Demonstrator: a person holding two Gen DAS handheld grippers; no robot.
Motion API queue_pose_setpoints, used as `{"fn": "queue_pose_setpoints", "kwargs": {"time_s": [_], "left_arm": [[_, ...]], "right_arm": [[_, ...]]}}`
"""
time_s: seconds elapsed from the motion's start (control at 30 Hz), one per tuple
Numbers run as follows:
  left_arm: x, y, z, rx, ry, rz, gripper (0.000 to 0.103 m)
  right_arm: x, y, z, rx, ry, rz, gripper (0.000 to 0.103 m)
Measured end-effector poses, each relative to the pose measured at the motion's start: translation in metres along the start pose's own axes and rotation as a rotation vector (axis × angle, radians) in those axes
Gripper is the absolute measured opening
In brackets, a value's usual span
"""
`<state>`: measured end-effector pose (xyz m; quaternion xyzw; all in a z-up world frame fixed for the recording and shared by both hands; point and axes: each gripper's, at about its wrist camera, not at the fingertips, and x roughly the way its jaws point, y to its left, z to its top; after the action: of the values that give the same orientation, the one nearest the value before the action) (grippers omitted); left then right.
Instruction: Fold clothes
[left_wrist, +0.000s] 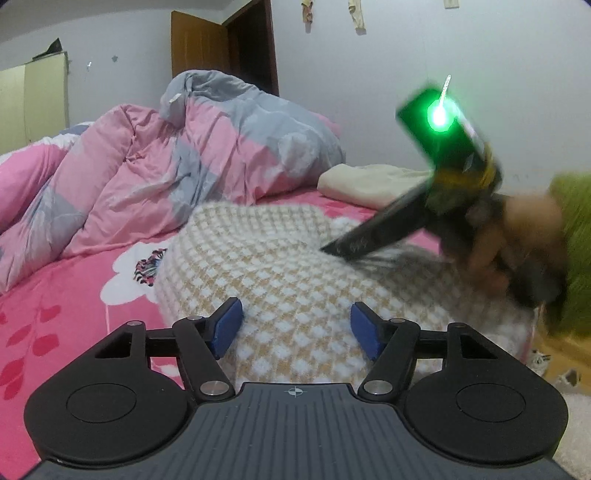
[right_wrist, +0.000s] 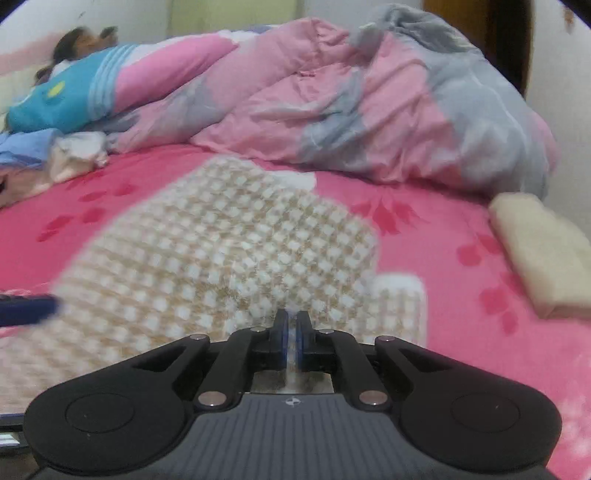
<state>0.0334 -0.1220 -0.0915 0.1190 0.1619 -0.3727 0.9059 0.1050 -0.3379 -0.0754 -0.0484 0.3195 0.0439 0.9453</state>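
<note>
A beige-and-white checked knit garment (left_wrist: 280, 273) lies spread on the pink bed sheet (left_wrist: 74, 295). My left gripper (left_wrist: 295, 330) is open just above its near edge, and its blue pads (left_wrist: 229, 328) hold nothing. In the left wrist view my right gripper (left_wrist: 330, 248) is blurred, held by a hand (left_wrist: 517, 236) in a green sleeve, with its tip down on the garment's right side. In the right wrist view the right gripper (right_wrist: 291, 325) is shut on a thin fold of the knit garment (right_wrist: 221, 240). One blue finger (right_wrist: 26, 308) of the left gripper shows at the left edge.
A bunched pink-and-grey duvet (left_wrist: 177, 166) fills the back of the bed. A folded cream cloth (right_wrist: 543, 254) lies to the right of the garment. A person in a blue top (right_wrist: 66, 96) lies at the far left. A brown door (left_wrist: 225, 40) stands behind the bed.
</note>
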Motion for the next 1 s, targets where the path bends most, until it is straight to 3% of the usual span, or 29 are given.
{"fn": "queue_pose_setpoints", "kwargs": {"time_s": [0.13,0.23,0.3,0.4,0.47,0.6,0.67,0.73,0.87,1.0], "left_arm": [[0.0,0.002,0.003,-0.015,0.01,-0.011,0.069],[-0.001,0.006,0.008,-0.061,0.039,-0.026,0.07],[-0.001,0.01,0.012,-0.098,0.063,-0.035,0.07],[0.0,0.013,0.02,-0.138,0.108,-0.034,0.07],[0.002,0.015,0.026,-0.16,0.141,-0.03,0.071],[0.003,0.013,0.032,-0.169,0.195,-0.007,0.074],[0.004,0.012,0.034,-0.168,0.22,0.006,0.076],[0.005,0.01,0.037,-0.166,0.244,0.02,0.079],[0.006,0.006,0.039,-0.162,0.282,0.056,0.084],[0.005,0.006,0.039,-0.165,0.305,0.068,0.085]], "right_arm": [[-0.011,-0.001,0.021,-0.017,0.041,-0.012,0.002],[-0.019,-0.006,0.035,0.01,-0.002,-0.016,0.002],[-0.009,-0.008,0.035,0.031,-0.004,-0.007,0.003],[0.027,-0.008,0.025,0.011,0.072,0.003,0.002],[0.02,-0.013,0.034,0.041,0.088,0.017,0.002],[0.003,-0.019,0.066,0.125,0.013,0.112,0.004],[0.005,-0.017,0.078,0.146,-0.029,0.167,0.015],[0.032,-0.011,0.077,0.151,0.027,0.203,0.027],[0.064,-0.009,0.069,0.194,0.109,0.193,0.026],[0.013,-0.02,0.078,0.256,0.051,0.189,0.037]]}}
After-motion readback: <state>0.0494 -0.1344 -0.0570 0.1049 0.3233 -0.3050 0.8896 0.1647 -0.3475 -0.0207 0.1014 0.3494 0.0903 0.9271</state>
